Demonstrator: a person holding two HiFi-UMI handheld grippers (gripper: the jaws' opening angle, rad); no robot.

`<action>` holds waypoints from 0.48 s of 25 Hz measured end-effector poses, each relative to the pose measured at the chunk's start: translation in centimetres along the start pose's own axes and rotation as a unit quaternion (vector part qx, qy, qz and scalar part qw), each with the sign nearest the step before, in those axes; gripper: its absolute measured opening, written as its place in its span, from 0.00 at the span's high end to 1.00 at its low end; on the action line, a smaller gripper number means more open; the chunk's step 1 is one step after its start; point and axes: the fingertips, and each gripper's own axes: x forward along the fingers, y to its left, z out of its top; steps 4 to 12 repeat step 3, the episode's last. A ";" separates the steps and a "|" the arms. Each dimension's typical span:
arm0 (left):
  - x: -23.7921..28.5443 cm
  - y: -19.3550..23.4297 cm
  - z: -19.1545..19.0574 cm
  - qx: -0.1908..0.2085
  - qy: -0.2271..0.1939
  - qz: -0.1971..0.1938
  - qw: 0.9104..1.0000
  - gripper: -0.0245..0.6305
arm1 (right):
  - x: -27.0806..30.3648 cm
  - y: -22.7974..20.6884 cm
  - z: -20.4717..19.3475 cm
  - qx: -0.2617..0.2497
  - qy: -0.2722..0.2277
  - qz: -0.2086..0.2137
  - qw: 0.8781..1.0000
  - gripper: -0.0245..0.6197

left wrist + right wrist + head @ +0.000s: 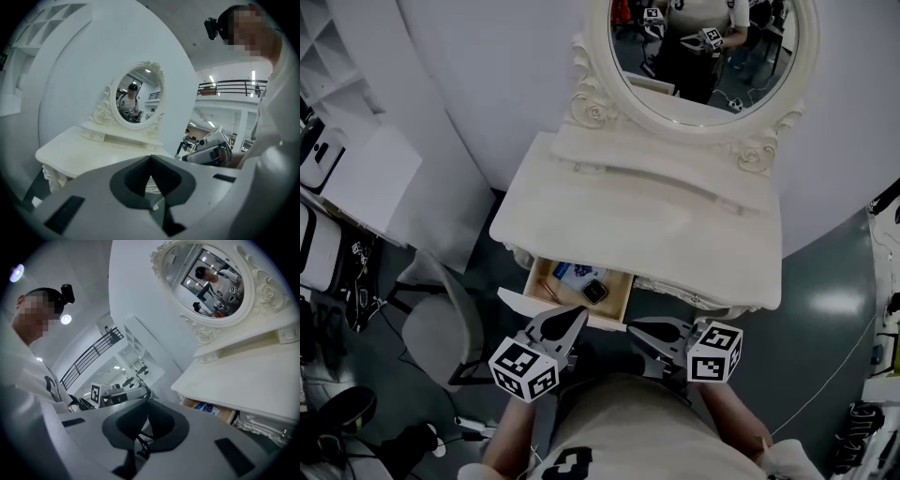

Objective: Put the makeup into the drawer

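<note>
No word, brand or number can be read. The only signs are square black-and-white markers on the cubes of the left gripper and right gripper. At 12 o'clock from them, a blue packet in the drawer bears illegible print.

Open drawer under the tabletop, two tongs before it

The mirror stands at the back of the tabletop, with the curved wall right behind it. Under the tabletop's front edge, toward its left end, the drawer sits pulled out forward, and makeup items lie inside it. The left tongs hang at the drawer's front edge. The right tongs are just to their right, apart from them. A chair stands on the floor left of the drawer, with shelves farther left and behind.
</note>
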 end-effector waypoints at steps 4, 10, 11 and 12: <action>-0.2 0.4 0.2 0.007 0.003 -0.012 1.000 0.88 | 0.5 -0.1 -0.2 0.005 -0.005 -0.013 1.000 0.91; -0.2 0.4 0.2 0.007 0.003 -0.012 1.000 0.88 | 0.5 -0.1 -0.2 0.005 -0.005 -0.013 1.000 0.91; -0.2 0.4 0.2 0.007 0.003 -0.012 1.000 0.88 | 0.5 -0.1 -0.2 0.005 -0.005 -0.013 1.000 0.91; -0.2 0.4 0.2 0.007 0.003 -0.012 1.000 0.88 | 0.5 -0.1 -0.2 0.005 -0.005 -0.013 1.000 0.91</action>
